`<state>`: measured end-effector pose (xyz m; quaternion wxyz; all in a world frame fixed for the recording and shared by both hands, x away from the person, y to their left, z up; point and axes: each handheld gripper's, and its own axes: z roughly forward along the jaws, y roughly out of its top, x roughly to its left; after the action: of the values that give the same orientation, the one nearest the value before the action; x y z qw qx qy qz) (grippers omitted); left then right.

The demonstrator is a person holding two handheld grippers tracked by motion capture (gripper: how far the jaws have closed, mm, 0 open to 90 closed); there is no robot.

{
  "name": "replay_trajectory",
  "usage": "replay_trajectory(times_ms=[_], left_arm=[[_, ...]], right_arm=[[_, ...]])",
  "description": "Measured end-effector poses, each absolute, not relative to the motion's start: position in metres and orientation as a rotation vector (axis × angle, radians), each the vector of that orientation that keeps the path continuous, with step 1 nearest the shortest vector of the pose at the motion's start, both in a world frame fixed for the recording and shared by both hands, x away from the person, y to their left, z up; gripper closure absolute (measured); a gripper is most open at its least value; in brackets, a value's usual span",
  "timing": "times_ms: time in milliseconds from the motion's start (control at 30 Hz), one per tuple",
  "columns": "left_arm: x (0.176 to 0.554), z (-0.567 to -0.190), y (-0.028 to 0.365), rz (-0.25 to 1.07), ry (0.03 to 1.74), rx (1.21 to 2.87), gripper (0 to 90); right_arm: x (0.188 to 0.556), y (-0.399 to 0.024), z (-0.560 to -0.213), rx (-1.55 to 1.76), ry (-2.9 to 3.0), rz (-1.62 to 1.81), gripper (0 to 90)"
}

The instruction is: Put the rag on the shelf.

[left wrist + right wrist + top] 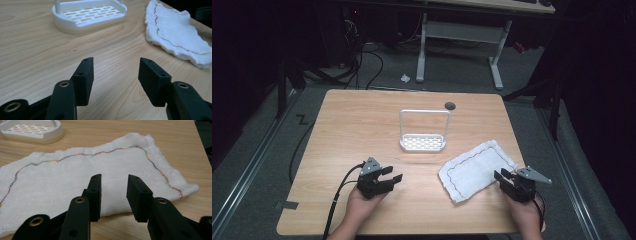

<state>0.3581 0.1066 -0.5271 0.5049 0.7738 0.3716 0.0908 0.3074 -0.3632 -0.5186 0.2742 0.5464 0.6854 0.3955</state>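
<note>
A white cloth with a multicoloured stitched border lies flat on the wooden table, right of centre. My right gripper stands open at the cloth's near right edge; in the right gripper view its jaws hover just over the cloth, nothing between them. My left gripper rests open on bare wood at the near left, pointing right, with the cloth ahead to its right. A white slotted rack with a tall hoop handle stands mid-table, also seen as the rack and the rack.
A dark round grommet sits in the table's far edge. A grey tape patch marks the near left corner. Beyond the table stand a white desk frame and floor cables.
</note>
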Motion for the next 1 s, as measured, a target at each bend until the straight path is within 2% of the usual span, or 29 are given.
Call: replay_trajectory(times_ms=[333,1000], left_arm=[[0.3551,-0.5298,0.1059,0.188,0.888,1.861,45.0],[0.3535,-0.5324,0.1062,0.214,0.899,1.881,44.2]], right_arm=[[0.3091,-0.36,-0.5214,1.47,1.86,1.054,64.4],[0.3139,-0.3621,-0.5238,1.461,1.877,1.065,63.6]])
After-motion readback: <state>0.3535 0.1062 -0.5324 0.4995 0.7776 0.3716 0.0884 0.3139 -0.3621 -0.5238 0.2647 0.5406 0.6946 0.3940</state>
